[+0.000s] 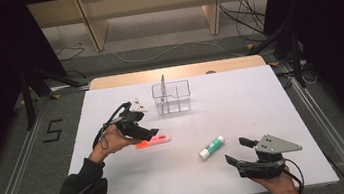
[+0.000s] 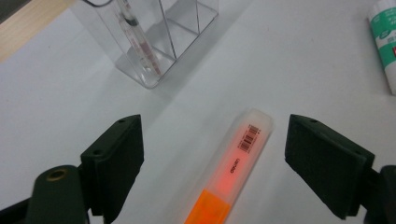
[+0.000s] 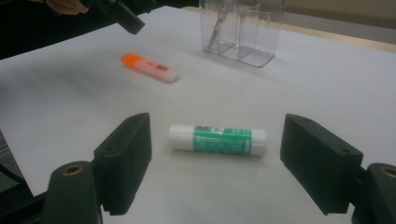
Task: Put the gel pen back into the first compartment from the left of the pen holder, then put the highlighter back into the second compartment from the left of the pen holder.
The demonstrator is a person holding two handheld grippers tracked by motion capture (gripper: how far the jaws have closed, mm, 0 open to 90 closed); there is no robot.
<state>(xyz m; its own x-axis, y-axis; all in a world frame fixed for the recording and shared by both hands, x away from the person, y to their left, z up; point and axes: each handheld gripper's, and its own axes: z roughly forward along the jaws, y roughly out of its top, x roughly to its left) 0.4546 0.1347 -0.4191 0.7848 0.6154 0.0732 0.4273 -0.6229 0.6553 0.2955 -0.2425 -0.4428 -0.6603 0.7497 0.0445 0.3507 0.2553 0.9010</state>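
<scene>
Tools both wide open, empty: left tool (image 2: 212, 158) w/ highlighter (image 2: 232, 172) between jaws, right tool (image 3: 215, 161) framing glue stick (image 3: 217, 139).

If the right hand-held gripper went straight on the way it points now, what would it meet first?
Probably the glue stick: it lies crosswise on the table between the open jaws of the right hand-held gripper, just ahead. The jaws look a little raised, so they might pass over it.

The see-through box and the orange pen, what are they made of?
The box looks like clear, glossy hard plastic: you can see a pen inside through its walls. The orange pen looks like frosted plastic, since its case glows cloudy pink.
</scene>
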